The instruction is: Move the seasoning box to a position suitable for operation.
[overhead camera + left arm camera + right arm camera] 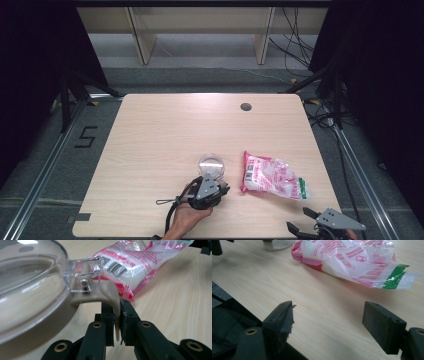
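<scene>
Nearest the lens, lower middle of the left gripper view: left gripper (116,320), jaws narrow and clamped on the beige latch tab (111,293) of one clear lidded container (30,287), upper left of that frame. One pink-and-white bag (272,176), right of centre in the high view, just beside the container. Right gripper (329,322), jaws wide with nothing between, over one wooden table (165,130).
</scene>
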Tool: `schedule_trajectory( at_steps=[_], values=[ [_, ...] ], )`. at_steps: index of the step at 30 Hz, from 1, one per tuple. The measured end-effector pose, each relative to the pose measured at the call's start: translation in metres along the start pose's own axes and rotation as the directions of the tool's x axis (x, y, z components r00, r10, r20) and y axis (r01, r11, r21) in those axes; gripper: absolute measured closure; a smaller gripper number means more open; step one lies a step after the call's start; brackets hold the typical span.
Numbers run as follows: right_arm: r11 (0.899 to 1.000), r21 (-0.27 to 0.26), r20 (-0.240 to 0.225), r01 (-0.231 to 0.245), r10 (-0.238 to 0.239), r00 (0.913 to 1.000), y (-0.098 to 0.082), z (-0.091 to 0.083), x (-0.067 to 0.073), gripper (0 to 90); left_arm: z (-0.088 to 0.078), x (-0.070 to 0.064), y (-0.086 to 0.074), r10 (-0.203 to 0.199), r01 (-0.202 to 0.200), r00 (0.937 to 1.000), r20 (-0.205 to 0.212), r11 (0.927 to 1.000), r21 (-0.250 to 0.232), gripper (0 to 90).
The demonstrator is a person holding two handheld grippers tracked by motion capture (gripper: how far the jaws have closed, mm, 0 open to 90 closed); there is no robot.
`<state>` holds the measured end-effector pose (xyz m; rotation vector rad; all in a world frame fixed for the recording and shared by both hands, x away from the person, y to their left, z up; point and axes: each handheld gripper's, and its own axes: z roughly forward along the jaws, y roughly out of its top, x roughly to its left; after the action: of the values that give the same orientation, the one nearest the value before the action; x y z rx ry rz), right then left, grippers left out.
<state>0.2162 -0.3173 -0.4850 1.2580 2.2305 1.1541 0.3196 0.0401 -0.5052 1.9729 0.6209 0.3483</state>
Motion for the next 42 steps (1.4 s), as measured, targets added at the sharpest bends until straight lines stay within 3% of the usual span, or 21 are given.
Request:
schedule_trajectory(
  at_steps=[8, 10, 12, 15, 17, 18, 19, 22, 23, 26, 28, 29, 31, 32, 33, 34, 37, 39, 42],
  values=[
    [1.000, -0.006, 0.005, 0.001, -0.001, 1.0000, 0.000, 0.002, 0.000, 25.7, -0.036, 0.011, -0.015, 0.028, -0.027, 0.9988, -0.041, 0.9995, 0.018, 83.4],
    [1.000, -0.013, 0.010, 0.027, -0.027, 0.9996, 0.000, 0.002, -0.002, 25.7, -0.041, 0.013, -0.016, 0.031, -0.030, 0.9988, -0.039, 0.9993, 0.023, 83.5],
    [1.000, -0.005, 0.007, -0.001, 0.001, 1.0000, 0.000, 0.002, 0.000, 25.7, -0.041, 0.015, -0.016, 0.054, -0.054, 0.9979, -0.036, 0.9983, 0.024, 83.6],
    [1.000, -0.015, 0.011, 0.027, -0.027, 0.9996, 0.000, 0.002, -0.002, 25.7, -0.041, 0.015, -0.016, 0.049, -0.048, 0.9984, -0.030, 0.9985, 0.025, 83.8],
    [1.000, -0.007, 0.005, 0.001, -0.001, 1.0000, -0.001, 0.002, 0.000, 25.7, -0.041, 0.017, -0.017, 0.033, -0.032, 0.9993, -0.019, 0.9993, 0.018, 83.9],
    [0.999, -0.014, 0.002, 0.035, -0.035, 0.9994, 0.000, 0.002, -0.004, 25.7, -0.041, 0.019, -0.017, 0.037, -0.036, 0.9992, -0.018, 0.9990, 0.025, 83.9],
    [1.000, -0.015, 0.002, 0.024, -0.024, 0.9997, 0.000, 0.002, -0.003, 25.7, -0.043, 0.020, -0.017, 0.042, -0.041, 0.9989, -0.019, 0.9986, 0.034, 83.9],
    [1.000, -0.016, 0.004, 0.027, -0.027, 0.9996, 0.000, 0.002, -0.003, 25.7, -0.046, 0.024, -0.018, 0.050, -0.048, 0.9977, -0.047, 0.9980, 0.041, 83.6],
    [1.000, -0.015, 0.004, 0.027, -0.027, 0.9996, 0.000, 0.002, -0.003, 25.7, -0.046, 0.024, -0.019, 0.028, -0.027, 0.9986, -0.044, 0.9993, 0.027, 83.6],
    [1.000, -0.012, 0.004, 0.025, -0.025, 0.9997, 0.000, 0.002, -0.002, 25.7, -0.052, 0.033, -0.021, 0.026, -0.024, 0.9978, -0.061, 0.9993, 0.030, 86.8],
    [1.000, -0.011, 0.003, 0.027, -0.027, 0.9996, 0.000, 0.002, -0.002, 25.7, -0.057, 0.041, -0.022, 0.027, -0.023, 0.9901, -0.138, 0.9992, 0.032, 89.4],
    [1.000, -0.012, 0.003, 0.026, -0.026, 0.9996, 0.000, 0.002, -0.002, 25.7, -0.059, 0.047, -0.024, -0.004, 0.006, 0.9890, -0.148, 0.9999, 0.016, 89.3],
    [1.000, -0.007, 0.007, 0.010, -0.010, 0.9999, 0.000, 0.002, -0.001, 25.7, -0.064, 0.055, -0.024, -0.030, 0.032, 0.9896, -0.140, 0.9994, 0.010, 87.5],
    [0.999, -0.009, 0.011, 0.031, -0.031, 0.9995, 0.000, 0.002, -0.002, 25.7, -0.065, 0.054, -0.023, -0.044, 0.044, 0.9903, -0.132, 0.9990, -0.003, 86.1],
    [1.000, -0.004, 0.006, 0.000, 0.000, 1.0000, -0.001, 0.002, 0.000, 25.7, -0.066, 0.051, -0.022, -0.048, 0.047, 0.9916, -0.120, 0.9989, -0.009, 82.9],
    [1.000, -0.010, 0.005, 0.011, -0.011, 0.9999, 0.000, 0.002, -0.001, 25.7, -0.066, 0.048, -0.020, -0.047, 0.047, 0.9927, -0.111, 0.9989, -0.007, 79.3],
    [1.000, -0.005, 0.006, 0.009, -0.009, 0.9999, 0.000, 0.003, -0.001, 25.7, -0.057, 0.037, -0.015, -0.031, 0.031, 0.9965, -0.078, 0.9995, -0.011, 75.6],
    [0.999, -0.012, 0.009, 0.039, -0.039, 0.9992, 0.000, 0.003, -0.002, 25.7, -0.049, 0.032, -0.012, -0.042, 0.042, 0.9970, -0.065, 0.9991, -0.009, 73.8],
    [1.000, -0.005, -0.004, 0.028, -0.028, 0.9996, 0.000, 0.003, -0.001, 25.6, -0.036, 0.028, -0.007, -0.050, 0.050, 0.9975, -0.051, 0.9988, -0.002, 72.5]
  ],
)
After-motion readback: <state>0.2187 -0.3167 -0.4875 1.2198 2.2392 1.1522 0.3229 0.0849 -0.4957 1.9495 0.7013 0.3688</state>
